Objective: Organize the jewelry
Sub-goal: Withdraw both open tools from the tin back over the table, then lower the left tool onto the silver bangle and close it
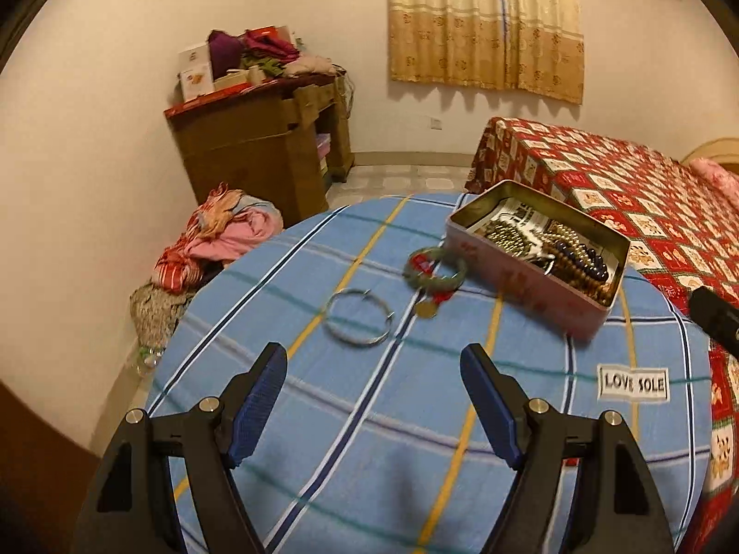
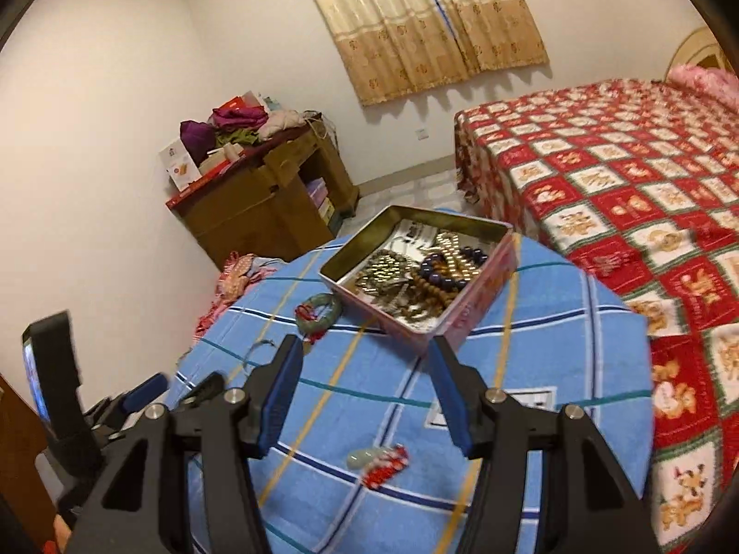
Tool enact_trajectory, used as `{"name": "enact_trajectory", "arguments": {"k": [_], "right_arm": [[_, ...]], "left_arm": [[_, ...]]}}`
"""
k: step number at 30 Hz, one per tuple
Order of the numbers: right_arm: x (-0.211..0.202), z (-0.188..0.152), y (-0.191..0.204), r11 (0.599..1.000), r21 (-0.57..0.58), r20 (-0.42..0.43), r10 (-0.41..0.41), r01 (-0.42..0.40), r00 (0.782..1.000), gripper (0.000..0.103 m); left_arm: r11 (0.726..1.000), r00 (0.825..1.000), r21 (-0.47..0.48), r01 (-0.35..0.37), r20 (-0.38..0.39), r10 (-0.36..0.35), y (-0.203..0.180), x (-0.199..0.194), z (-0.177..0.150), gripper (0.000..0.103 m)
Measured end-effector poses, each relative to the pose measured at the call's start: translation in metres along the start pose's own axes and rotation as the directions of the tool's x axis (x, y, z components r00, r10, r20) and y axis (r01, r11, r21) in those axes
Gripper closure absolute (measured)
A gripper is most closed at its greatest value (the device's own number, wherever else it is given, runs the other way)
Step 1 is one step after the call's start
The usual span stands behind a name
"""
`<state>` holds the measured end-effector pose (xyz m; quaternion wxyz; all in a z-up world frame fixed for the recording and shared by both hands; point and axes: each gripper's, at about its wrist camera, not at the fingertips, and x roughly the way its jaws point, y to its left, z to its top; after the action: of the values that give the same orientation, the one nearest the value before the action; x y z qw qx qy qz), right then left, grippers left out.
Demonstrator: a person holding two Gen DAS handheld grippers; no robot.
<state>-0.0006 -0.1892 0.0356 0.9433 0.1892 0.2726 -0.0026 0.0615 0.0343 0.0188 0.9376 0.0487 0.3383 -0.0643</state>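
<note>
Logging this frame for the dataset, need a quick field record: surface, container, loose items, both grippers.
surface: round table under blue plaid cloth
tin: open, no lid seen, on the far right of the table, holding bead strands
green bangle: on the cloth, beside the tin's left corner, red cord attached
silver bangle: flat on the cloth, nearer than the green one
pendant: pale stone with red tassel, near edge, right wrist view
left gripper: open, empty, above the cloth
right gripper: open, empty
</note>
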Motion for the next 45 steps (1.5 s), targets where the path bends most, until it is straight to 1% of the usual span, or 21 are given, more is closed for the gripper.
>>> {"name": "enact_trajectory", "arguments": {"k": [4, 7, 10, 15, 22, 24, 25, 26, 28, 32, 39, 43, 45], "right_arm": [[-0.009, -0.012, -0.011, 0.999, -0.005, 0.002, -0.045, 0.045, 0.999, 0.044], [-0.006, -0.023, -0.021, 0.999, 0.024, -0.037, -0.047, 0.048, 0.998, 0.044], [-0.004, -0.033, -0.025, 0.998, 0.019, -0.068, -0.056, 0.058, 0.996, 0.044], [-0.005, -0.042, -0.021, 0.999, -0.006, -0.091, -0.052, 0.052, 0.994, 0.044], [0.001, -0.050, -0.010, 0.998, -0.054, -0.119, -0.043, 0.037, 0.992, 0.044], [0.002, -0.051, -0.005, 0.997, -0.073, -0.121, -0.041, 0.032, 0.992, 0.047], [0.003, -0.050, -0.003, 0.997, -0.077, -0.123, -0.035, 0.026, 0.992, 0.051], [0.004, -0.050, -0.001, 0.997, -0.081, -0.125, -0.030, 0.020, 0.992, 0.054], [0.005, -0.051, 0.002, 0.996, -0.088, -0.130, -0.021, 0.010, 0.991, 0.057], [0.007, -0.052, 0.013, 0.994, -0.112, -0.137, 0.001, -0.016, 0.991, 0.057], [0.032, -0.056, 0.045, 0.982, -0.160, -0.203, 0.071, -0.104, 0.977, 0.057], [0.048, -0.052, 0.056, 0.978, -0.173, -0.210, 0.081, -0.119, 0.974, 0.058], [0.055, -0.050, 0.058, 0.977, -0.180, -0.212, 0.078, -0.117, 0.974, 0.058]], "left_arm": [[0.999, 1.000, -0.039, -0.014, -0.015, 0.013, 0.020, -0.003, -0.019, 0.026], [0.998, 0.999, -0.052, -0.025, -0.032, 0.023, 0.028, -0.002, -0.031, 0.026], [0.998, 0.999, -0.055, -0.028, -0.046, 0.025, 0.031, -0.001, -0.040, 0.026], [0.998, 0.997, -0.066, -0.015, -0.072, 0.010, 0.035, 0.003, -0.049, 0.026], [0.997, 0.997, -0.059, -0.040, -0.074, 0.035, 0.047, 0.005, -0.053, 0.026], [0.997, 0.996, -0.069, -0.041, -0.079, 0.035, 0.051, 0.008, -0.053, 0.026], [0.997, 0.996, -0.074, -0.037, -0.083, 0.031, 0.053, 0.010, -0.053, 0.026], [0.997, 0.996, -0.074, -0.034, -0.084, 0.027, 0.054, 0.011, -0.052, 0.026], [0.997, 0.997, -0.072, -0.027, -0.080, 0.021, 0.054, 0.014, -0.049, 0.026], [0.994, 0.997, -0.104, -0.019, -0.070, 0.012, 0.060, 0.023, -0.033, 0.026], [0.990, 0.996, -0.137, -0.032, -0.087, 0.020, 0.064, 0.066, 0.005, 0.026], [0.986, 0.991, -0.147, -0.073, -0.119, 0.056, 0.066, 0.092, 0.013, 0.026], [0.986, 0.989, -0.149, -0.081, -0.131, 0.062, 0.065, 0.102, 0.015, 0.026]]}}
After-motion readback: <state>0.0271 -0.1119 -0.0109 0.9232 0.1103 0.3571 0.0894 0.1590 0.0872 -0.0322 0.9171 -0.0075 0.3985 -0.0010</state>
